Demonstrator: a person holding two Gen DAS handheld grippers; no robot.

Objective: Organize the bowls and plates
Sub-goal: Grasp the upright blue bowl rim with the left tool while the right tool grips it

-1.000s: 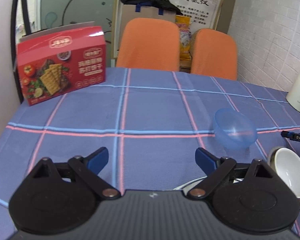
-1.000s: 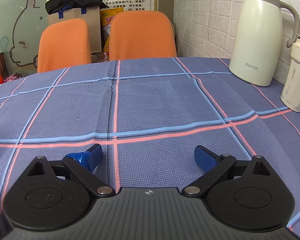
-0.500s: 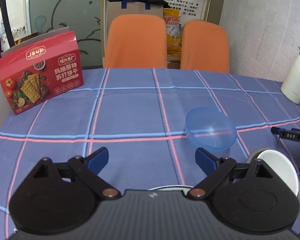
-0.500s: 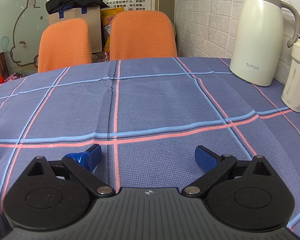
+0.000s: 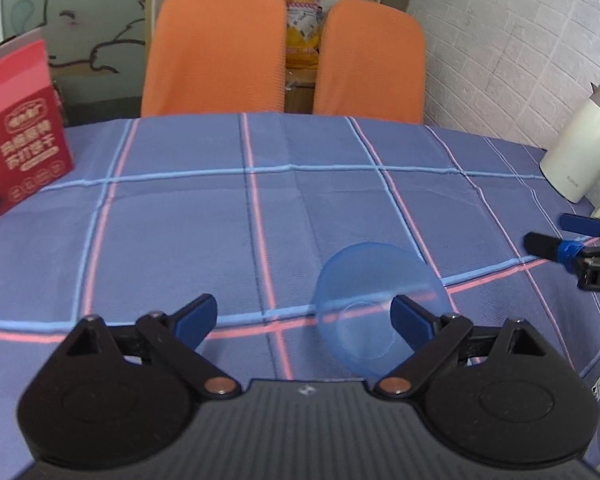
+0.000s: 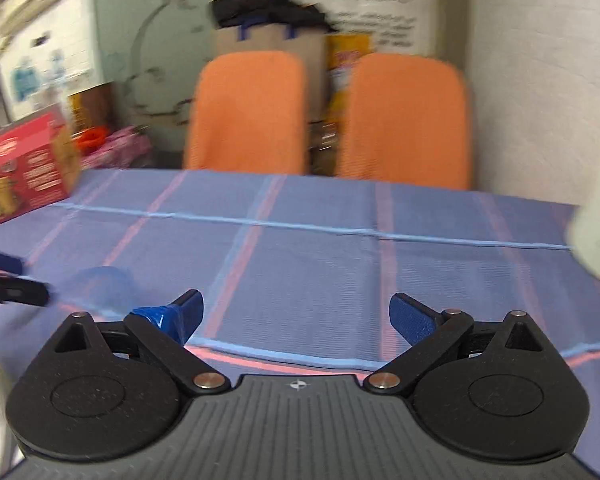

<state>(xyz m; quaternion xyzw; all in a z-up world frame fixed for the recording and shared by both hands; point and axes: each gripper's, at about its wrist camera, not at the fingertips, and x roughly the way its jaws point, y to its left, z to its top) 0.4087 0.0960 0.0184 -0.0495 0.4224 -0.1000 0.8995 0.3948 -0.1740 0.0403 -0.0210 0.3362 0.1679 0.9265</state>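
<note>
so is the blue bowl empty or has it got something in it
Empty. The translucent blue bowl shows only the tablecloth stripes through its walls, with nothing inside. It sits mouth-up by the left hand-held gripper.

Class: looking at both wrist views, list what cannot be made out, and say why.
- Blue bowl: near side hidden behind the left gripper, left wrist view.
- Red box: cut off by the left edge.
- Right wrist view: motion blur smears the wall poster text.
</note>
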